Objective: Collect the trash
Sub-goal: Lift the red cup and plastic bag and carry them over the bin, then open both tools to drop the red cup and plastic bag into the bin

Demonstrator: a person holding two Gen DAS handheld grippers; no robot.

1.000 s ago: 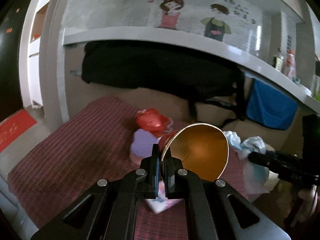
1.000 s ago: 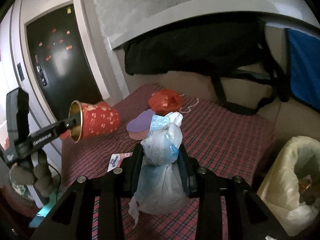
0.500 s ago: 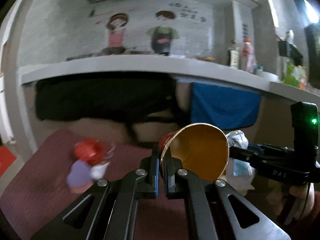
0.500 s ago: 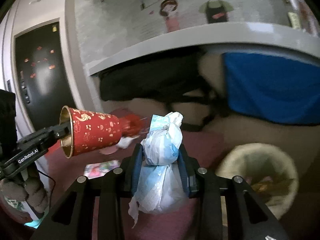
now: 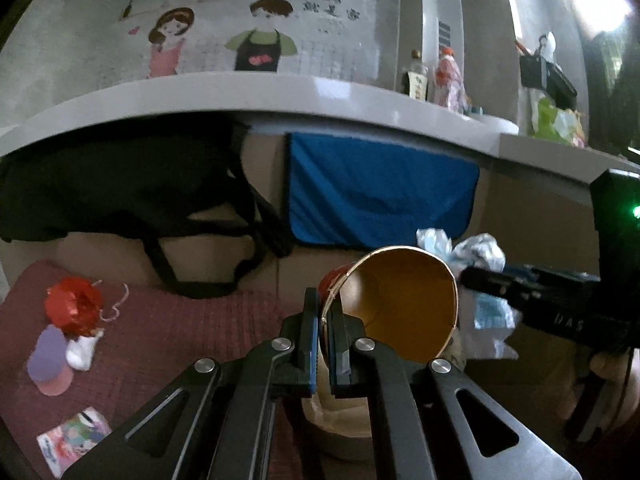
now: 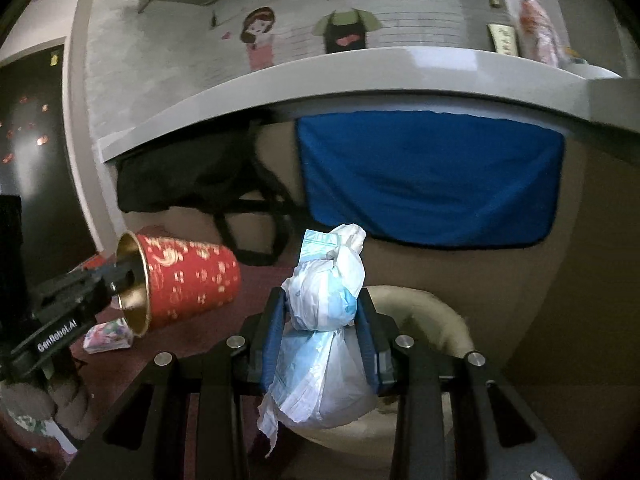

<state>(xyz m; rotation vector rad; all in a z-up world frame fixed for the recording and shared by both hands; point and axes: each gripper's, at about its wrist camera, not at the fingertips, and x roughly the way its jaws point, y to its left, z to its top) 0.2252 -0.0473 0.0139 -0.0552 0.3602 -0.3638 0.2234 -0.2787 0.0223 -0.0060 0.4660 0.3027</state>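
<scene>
My left gripper (image 5: 327, 320) is shut on the rim of a red paper cup with a gold inside (image 5: 404, 304); the cup also shows in the right wrist view (image 6: 188, 280), lying sideways in the air. My right gripper (image 6: 324, 312) is shut on a knotted white and blue plastic bag (image 6: 324, 332), seen too in the left wrist view (image 5: 480, 256). Both are held over a beige lined trash bin (image 6: 432, 312), whose rim shows below the cup (image 5: 340, 420).
On the red checked cloth (image 5: 180, 340) lie a red crumpled wrapper (image 5: 74, 312), a purple cup (image 5: 50, 360) and a small printed packet (image 5: 74, 440). A black bag (image 5: 120, 192) and a blue cloth (image 5: 380, 196) hang under the grey counter (image 5: 280, 96).
Both grippers have swung right, away from the cloth and over the trash bin, still holding the cup and the bag.
</scene>
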